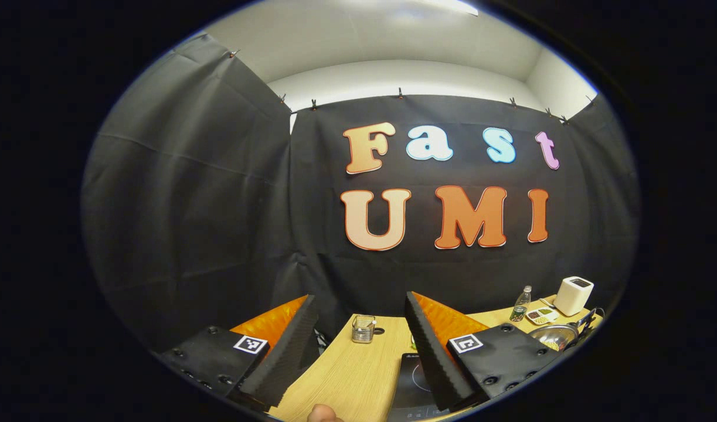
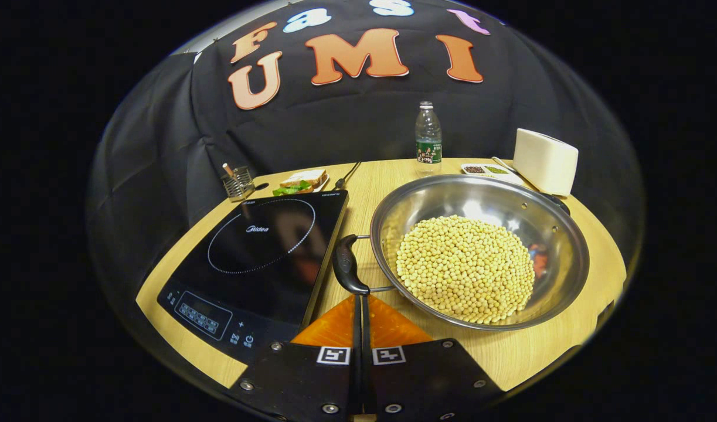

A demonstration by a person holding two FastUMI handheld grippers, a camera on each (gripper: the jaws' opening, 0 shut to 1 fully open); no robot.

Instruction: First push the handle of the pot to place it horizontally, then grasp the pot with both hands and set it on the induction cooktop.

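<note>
In the right gripper view a steel pot (image 2: 560, 234) filled with yellow soybeans (image 2: 465, 268) stands on the wooden table, right of the black induction cooktop (image 2: 258, 252). The pot's black handle (image 2: 346, 264) lies on its left side, along the cooktop's edge. My right gripper (image 2: 359, 296) is shut with nothing between its fingers, its tip right at the handle's near end. My left gripper (image 1: 360, 298) is held high and open, looking at the booth wall. Under it I see part of the cooktop (image 1: 410, 375), with the pot (image 1: 554, 335) far to the right.
At the table's back stand a water bottle (image 2: 428, 139), a white boxy appliance (image 2: 544, 160), a small dish of spices (image 2: 487, 170), a plate with a sandwich (image 2: 302, 180) and a wire holder (image 2: 237, 181). A person's fingertip (image 1: 325, 413) shows at the bottom of the left gripper view.
</note>
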